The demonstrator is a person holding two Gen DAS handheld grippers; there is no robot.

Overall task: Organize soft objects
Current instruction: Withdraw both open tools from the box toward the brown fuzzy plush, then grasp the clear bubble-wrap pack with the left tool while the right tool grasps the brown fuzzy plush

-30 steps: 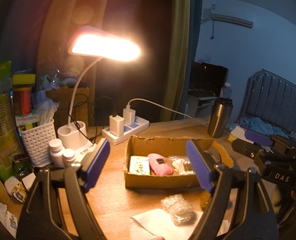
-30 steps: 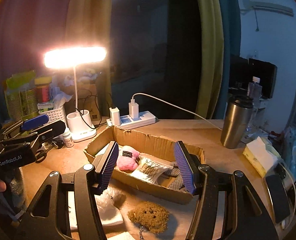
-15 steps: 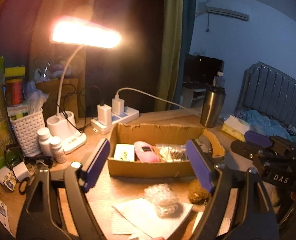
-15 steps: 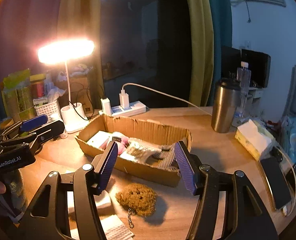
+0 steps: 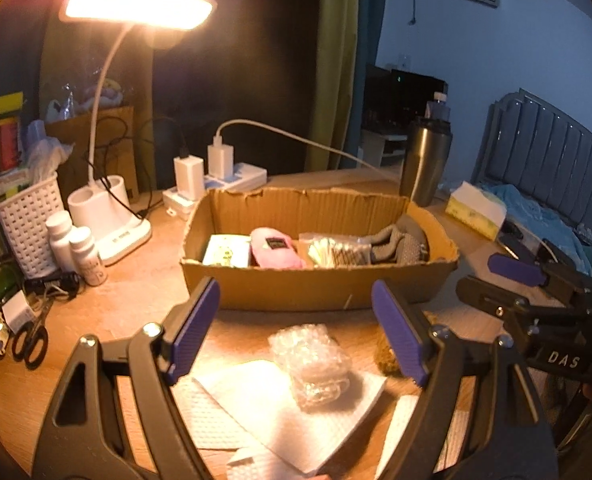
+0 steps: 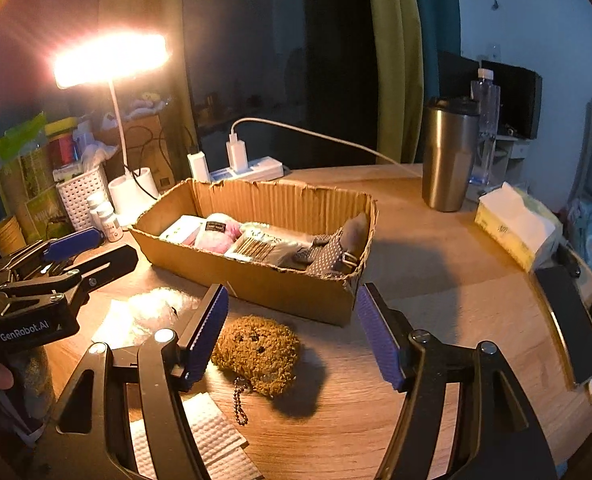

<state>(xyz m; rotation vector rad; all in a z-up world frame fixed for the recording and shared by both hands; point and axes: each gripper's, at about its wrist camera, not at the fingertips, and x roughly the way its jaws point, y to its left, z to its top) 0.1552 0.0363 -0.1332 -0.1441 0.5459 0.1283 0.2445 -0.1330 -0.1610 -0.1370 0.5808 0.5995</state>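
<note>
A cardboard box point(image 5: 320, 288) point(image 6: 255, 280) on the wooden desk holds a pink soft item point(image 5: 275, 254) point(image 6: 217, 236), a packet of cotton swabs point(image 5: 336, 252) and grey socks point(image 6: 328, 258). A wad of bubble wrap point(image 5: 316, 360) lies on white paper towels point(image 5: 251, 412) in front of the box. A brown fuzzy plush keychain point(image 6: 257, 356) lies near the box's right end. My left gripper point(image 5: 296, 336) is open and empty above the bubble wrap. My right gripper point(image 6: 291, 332) is open and empty, straddling the plush from just above.
A lit desk lamp point(image 5: 135, 0), white basket point(image 5: 27, 224), pill bottles point(image 5: 83, 248), scissors point(image 5: 31, 336) and power strip point(image 5: 219, 188) crowd the left and back. A steel tumbler point(image 6: 448, 156), tissue pack point(image 6: 516, 224) and phones point(image 6: 572, 320) sit at the right.
Both grippers have pulled back from over the box and lowered toward the desk front. The left now hangs over the bubble wrap, the right over the plush. Both stayed open.
</note>
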